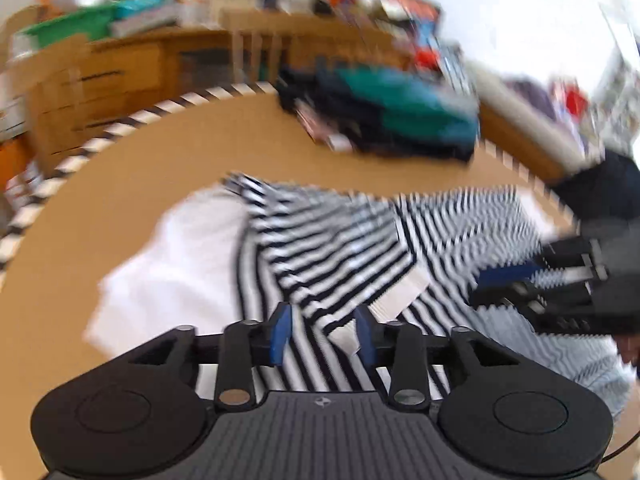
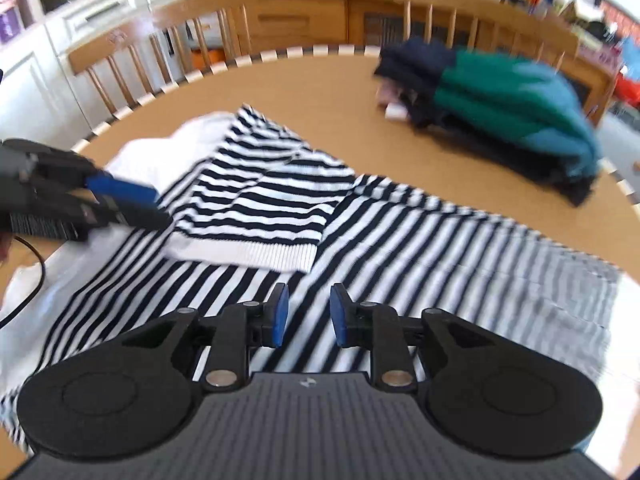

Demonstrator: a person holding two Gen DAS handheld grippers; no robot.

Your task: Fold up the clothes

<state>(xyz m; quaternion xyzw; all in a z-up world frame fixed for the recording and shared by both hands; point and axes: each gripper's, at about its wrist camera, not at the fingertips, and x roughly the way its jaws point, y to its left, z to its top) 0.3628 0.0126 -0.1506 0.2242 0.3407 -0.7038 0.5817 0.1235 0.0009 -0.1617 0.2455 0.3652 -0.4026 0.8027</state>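
Observation:
A black-and-white striped sweater lies spread on the brown table, with one sleeve folded across its body; it also shows in the left wrist view. A white garment lies under its left side. My left gripper is open just above the stripes, near the sleeve's white cuff. My right gripper is open and empty above the sweater's body. Each gripper shows in the other's view: the right one at the right, the left one at the left. Both views are motion-blurred.
A stack of folded dark, green and teal clothes sits at the far right of the table; it also shows in the left wrist view. Wooden chairs stand behind the table's striped edge. Cluttered wooden cabinets stand beyond.

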